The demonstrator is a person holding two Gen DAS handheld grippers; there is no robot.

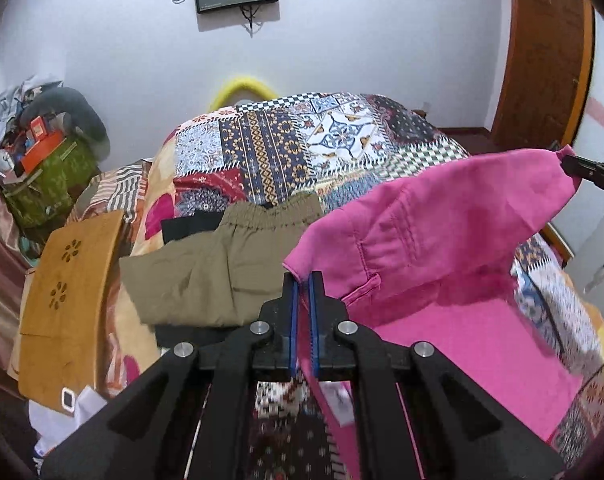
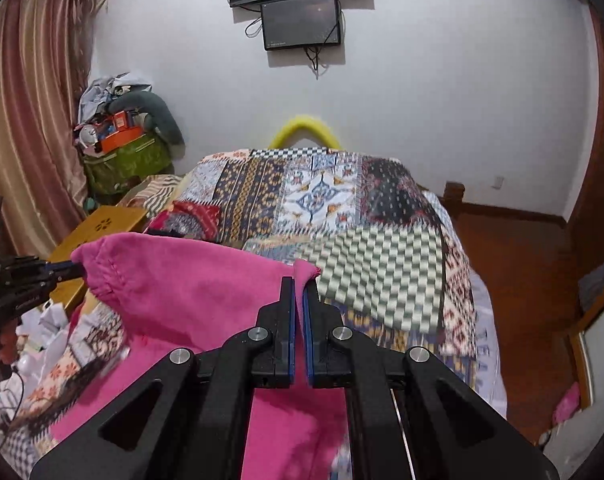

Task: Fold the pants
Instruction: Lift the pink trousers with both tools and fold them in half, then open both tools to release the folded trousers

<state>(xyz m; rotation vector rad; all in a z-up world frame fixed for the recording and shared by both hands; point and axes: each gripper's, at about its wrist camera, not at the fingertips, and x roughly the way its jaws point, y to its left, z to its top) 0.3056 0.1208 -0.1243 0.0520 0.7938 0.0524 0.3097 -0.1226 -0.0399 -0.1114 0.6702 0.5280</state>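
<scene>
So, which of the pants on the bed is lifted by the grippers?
The pink pants: both the left gripper and right gripper pinch their edge. The khaki pants lie flat, untouched.

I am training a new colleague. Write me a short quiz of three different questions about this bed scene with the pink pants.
1. True or false: both claws are shut on the pink pants.
2. Which garment lies flat on the bedspread beside the pink one? A) khaki pants B) a blue shirt C) a white towel
3. Fill in: the left claw and the right claw hold the pink cloth ____ the bed.

Key: 1 true; 2 A; 3 above
</scene>
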